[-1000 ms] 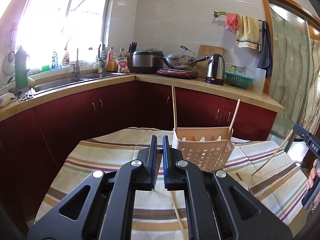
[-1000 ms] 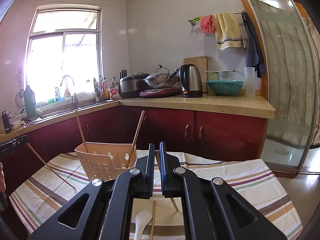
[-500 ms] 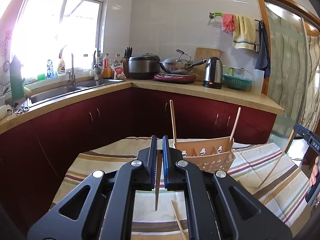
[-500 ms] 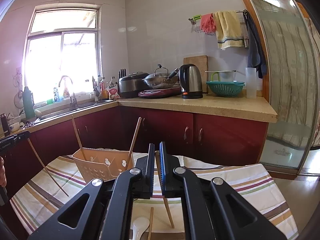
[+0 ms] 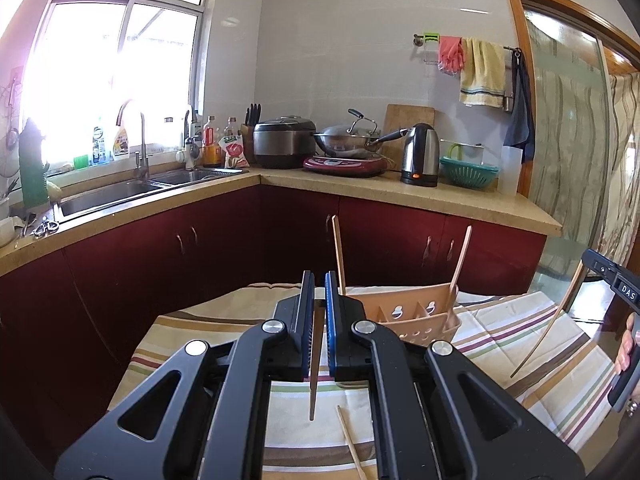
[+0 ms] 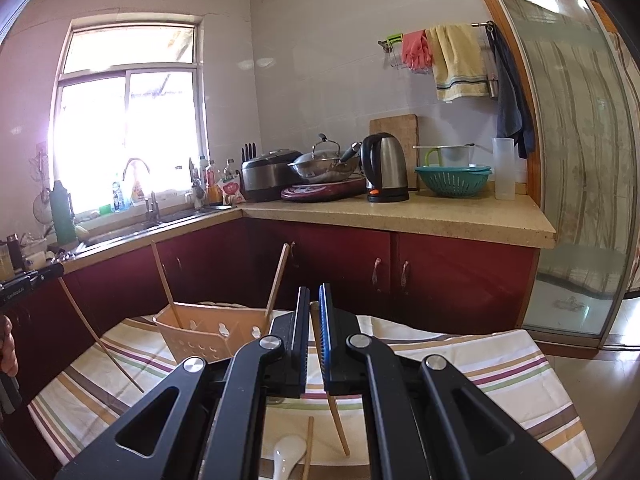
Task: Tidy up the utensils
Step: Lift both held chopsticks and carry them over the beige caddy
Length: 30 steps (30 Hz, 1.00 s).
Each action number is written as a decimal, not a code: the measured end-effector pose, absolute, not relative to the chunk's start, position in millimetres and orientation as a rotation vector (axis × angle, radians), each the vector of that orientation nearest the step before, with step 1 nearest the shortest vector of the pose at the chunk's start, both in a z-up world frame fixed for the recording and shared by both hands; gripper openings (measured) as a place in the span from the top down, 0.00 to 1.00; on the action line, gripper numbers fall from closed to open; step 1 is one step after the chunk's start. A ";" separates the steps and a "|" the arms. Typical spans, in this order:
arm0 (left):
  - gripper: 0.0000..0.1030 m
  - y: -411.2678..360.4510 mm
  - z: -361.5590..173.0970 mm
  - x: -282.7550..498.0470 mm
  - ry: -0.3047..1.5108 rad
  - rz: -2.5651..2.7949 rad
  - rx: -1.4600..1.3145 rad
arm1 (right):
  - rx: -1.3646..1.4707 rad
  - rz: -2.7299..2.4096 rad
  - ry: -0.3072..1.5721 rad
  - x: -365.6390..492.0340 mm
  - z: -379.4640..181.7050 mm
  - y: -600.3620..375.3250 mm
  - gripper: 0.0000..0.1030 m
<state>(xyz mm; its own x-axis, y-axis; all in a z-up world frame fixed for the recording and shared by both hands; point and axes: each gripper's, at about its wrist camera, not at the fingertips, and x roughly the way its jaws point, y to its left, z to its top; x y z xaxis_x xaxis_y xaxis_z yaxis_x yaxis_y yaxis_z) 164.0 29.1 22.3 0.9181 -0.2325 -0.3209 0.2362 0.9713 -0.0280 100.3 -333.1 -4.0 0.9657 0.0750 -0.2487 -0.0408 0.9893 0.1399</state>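
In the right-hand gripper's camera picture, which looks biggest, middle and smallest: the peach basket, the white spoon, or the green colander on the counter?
As they look in that view:
1. Peach basket, partly hidden by the gripper.
2. Green colander; it sits farther back, so its true size may be closer to the basket's.
3. White spoon, partly cut off.

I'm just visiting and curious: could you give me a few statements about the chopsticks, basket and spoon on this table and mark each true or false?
1. Each hand-held gripper is clamped on a chopstick: the left hand-held gripper on the left chopstick, the right hand-held gripper on the right chopstick. True.
2. The basket is empty. False: two chopsticks stand in it.
3. A white spoon lies on the striped cloth. True.
4. The basket is green. False: it is peach-coloured.
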 end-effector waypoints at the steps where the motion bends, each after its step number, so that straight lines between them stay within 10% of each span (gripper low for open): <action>1: 0.94 29.2 24.7 163.7 0.327 -0.245 0.008 | 0.139 0.065 0.253 100.4 -0.9 -333.1 0.95; 30: 0.94 -8.2 138.7 174.5 0.129 -0.358 0.020 | 0.173 0.261 0.072 137.7 95.7 -290.0 0.95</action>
